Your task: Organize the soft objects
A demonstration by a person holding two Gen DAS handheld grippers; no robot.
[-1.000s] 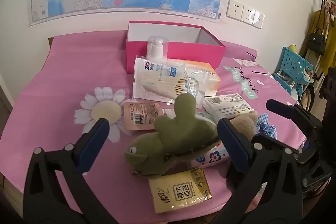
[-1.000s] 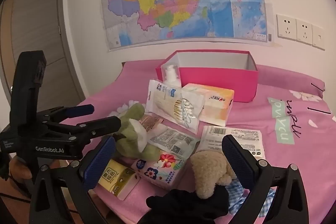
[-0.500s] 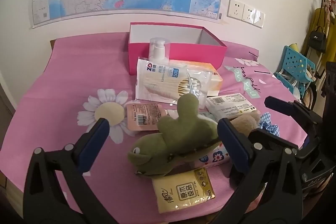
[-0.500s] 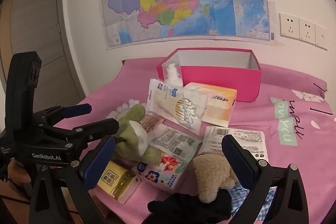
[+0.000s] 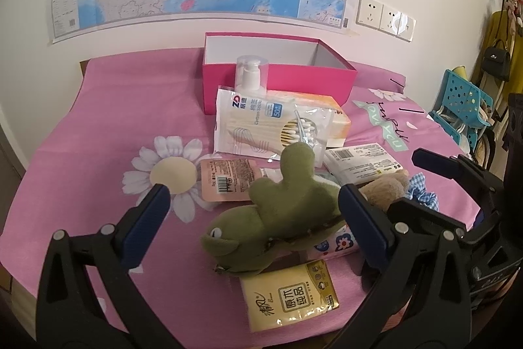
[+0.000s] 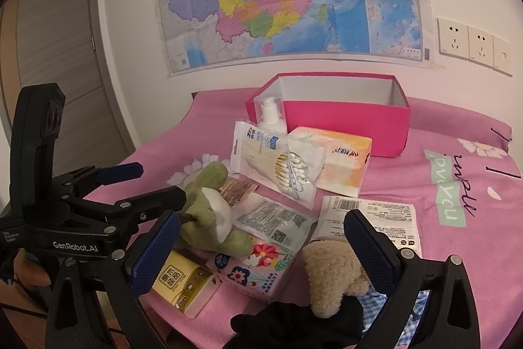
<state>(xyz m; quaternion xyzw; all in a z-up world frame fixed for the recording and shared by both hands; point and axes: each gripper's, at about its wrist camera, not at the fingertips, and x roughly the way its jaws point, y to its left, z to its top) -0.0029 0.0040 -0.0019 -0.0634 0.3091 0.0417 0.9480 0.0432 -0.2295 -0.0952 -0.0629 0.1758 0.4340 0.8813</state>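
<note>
Closing the spread left tongs [image 5: 251,224] on the green plush [image 5: 278,218], which lies atop packets on the bed [image 5: 114,120], may drag the tissue pack [image 5: 289,295] along. Right tongs [image 6: 261,247], also spread, hover probably over the beige plush [image 6: 333,273].

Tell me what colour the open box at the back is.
Bright pink outside, white inside; the box shows best in the right wrist view.

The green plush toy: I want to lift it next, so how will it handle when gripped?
The green plush toy looks stuffed and fuzzy, so it will probably squash and droop rather than stay stiff. It likely weighs little for its bulk. It lies across the floral tissue pack, which may shift when it is lifted.
</note>
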